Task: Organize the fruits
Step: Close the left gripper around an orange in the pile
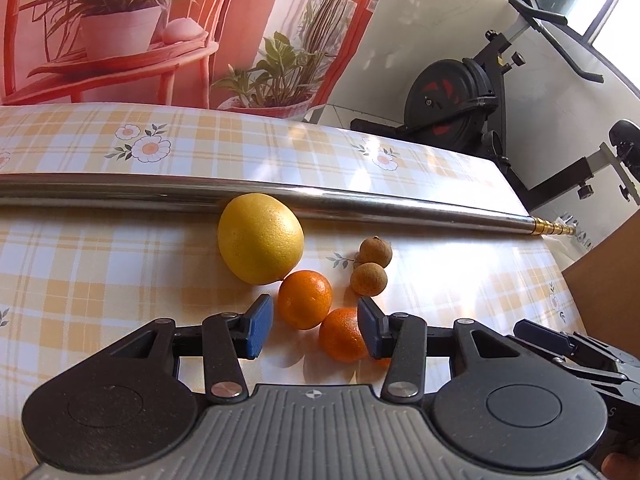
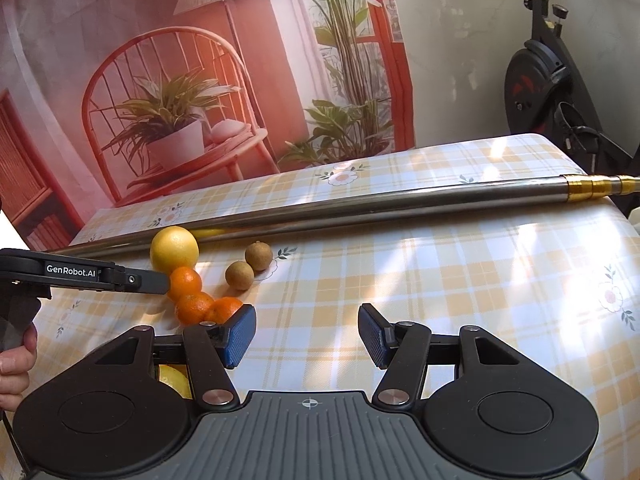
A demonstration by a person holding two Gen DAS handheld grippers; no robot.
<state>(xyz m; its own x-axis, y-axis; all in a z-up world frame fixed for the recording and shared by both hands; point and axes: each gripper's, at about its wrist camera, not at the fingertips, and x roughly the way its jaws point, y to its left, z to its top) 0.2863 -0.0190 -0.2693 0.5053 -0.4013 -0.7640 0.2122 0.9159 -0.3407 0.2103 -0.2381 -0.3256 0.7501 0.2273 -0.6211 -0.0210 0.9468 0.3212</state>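
Observation:
A large yellow citrus [image 1: 260, 238] lies against a steel pole on the checked tablecloth [image 1: 120, 280]. In front of it are two oranges [image 1: 305, 299] [image 1: 344, 334] and two brown longans [image 1: 375, 252] [image 1: 369, 279]. My left gripper [image 1: 316, 332] is open and low over the table. The nearer orange sits inside its gap against the right pad, with the left pad well clear. The right wrist view shows three oranges [image 2: 194, 307] in a row, the yellow citrus [image 2: 174, 250] and the longans [image 2: 239, 275]. My right gripper [image 2: 308, 336] is open with only cloth between its fingers.
The steel pole [image 1: 320, 196] with a brass tip runs across the table behind the fruit. A second yellow fruit [image 2: 176, 380] peeks out under the right gripper's left arm. An exercise bike [image 2: 552, 80] stands past the table's right end. A printed backdrop [image 2: 200, 80] hangs behind.

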